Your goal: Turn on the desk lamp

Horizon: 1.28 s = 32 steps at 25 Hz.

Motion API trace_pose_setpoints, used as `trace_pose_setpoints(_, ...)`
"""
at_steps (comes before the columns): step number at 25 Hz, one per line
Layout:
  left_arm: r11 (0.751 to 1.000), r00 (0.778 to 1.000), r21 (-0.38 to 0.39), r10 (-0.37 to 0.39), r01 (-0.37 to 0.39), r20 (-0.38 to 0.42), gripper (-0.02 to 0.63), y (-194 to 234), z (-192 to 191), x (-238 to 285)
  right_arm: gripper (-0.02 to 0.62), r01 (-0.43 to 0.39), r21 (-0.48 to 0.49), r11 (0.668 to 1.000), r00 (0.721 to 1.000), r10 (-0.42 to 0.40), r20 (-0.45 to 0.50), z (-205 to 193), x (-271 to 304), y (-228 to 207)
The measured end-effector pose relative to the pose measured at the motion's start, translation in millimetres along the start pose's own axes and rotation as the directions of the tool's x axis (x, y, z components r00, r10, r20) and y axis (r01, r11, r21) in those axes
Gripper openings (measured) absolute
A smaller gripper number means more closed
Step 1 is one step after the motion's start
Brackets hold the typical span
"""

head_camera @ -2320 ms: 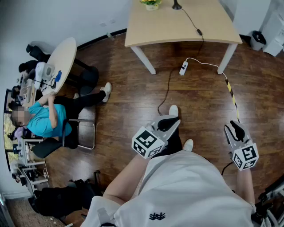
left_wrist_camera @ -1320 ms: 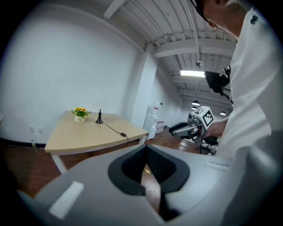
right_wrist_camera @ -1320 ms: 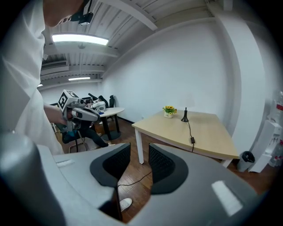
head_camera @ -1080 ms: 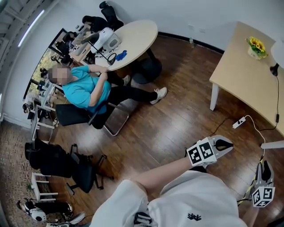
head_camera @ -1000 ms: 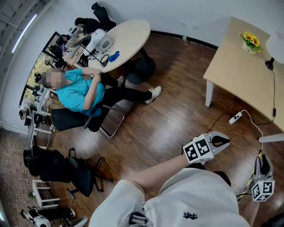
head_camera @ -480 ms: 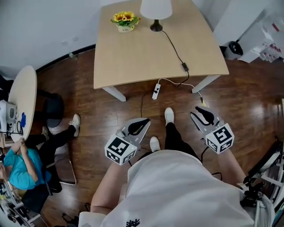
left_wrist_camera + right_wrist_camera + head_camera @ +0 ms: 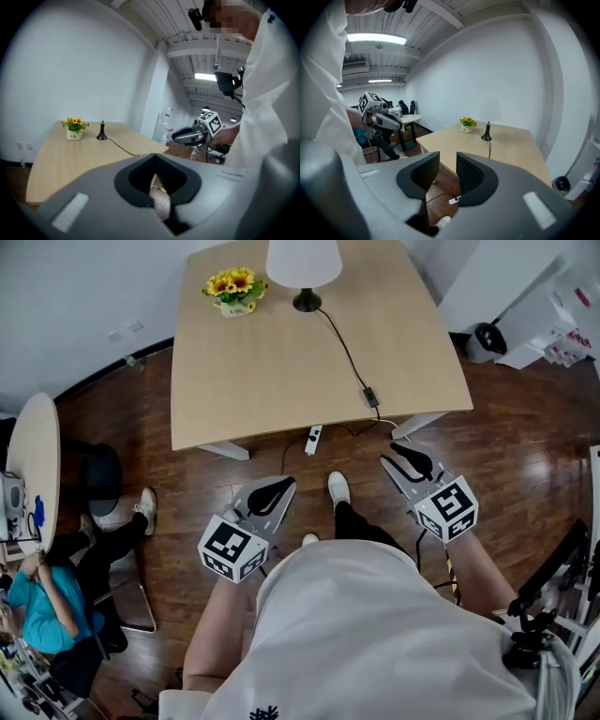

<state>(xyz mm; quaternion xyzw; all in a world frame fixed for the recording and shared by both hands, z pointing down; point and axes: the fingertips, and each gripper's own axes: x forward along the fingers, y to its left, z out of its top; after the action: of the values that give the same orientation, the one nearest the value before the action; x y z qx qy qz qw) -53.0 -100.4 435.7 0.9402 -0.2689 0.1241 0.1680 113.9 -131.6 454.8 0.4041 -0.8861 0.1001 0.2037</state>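
The desk lamp (image 7: 303, 263) has a white shade and a black base, and stands at the far edge of the light wooden table (image 7: 253, 381). Its black cord runs forward to an inline switch (image 7: 371, 396) near the table's front edge. Both grippers hover over the floor short of the table. My left gripper (image 7: 278, 486) is shut and empty; past its jaws (image 7: 154, 157) I see the lamp base (image 7: 101, 136). My right gripper (image 7: 401, 454) is open with its jaws closing and nothing between them (image 7: 447, 159). It points at the lamp (image 7: 486, 135).
A pot of yellow flowers (image 7: 231, 292) sits left of the lamp. A white power strip (image 7: 313, 439) lies on the wooden floor under the table's front edge. A seated person in teal (image 7: 42, 606) and a round table (image 7: 28, 465) are at the left. A black bin (image 7: 487, 338) stands right.
The head view has swung from the room's left side back to the table. Both grippers now hang nearer the table's front edge than half a second ago.
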Motion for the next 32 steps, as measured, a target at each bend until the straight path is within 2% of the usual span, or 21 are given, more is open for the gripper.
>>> trace_pose_setpoints(12,0.998,0.999,-0.044,0.049,-0.049,-0.005,0.005,32,31,57,0.104,-0.081,-0.014,0.997,0.995,0.080,-0.062,-2,52,-74)
trace_pose_setpoints(23,0.992,0.995,-0.073,0.100,-0.100,-0.010,0.005,52,47,92,0.089,-0.149,-0.031,0.988,0.983,0.144,-0.114,-12,98,-115)
trace_pose_setpoints(32,0.989,0.992,-0.081,0.128,-0.127,-0.002,0.005,64,49,105,0.018,-0.152,-0.039,0.988,0.971,0.142,-0.193,-46,135,-139)
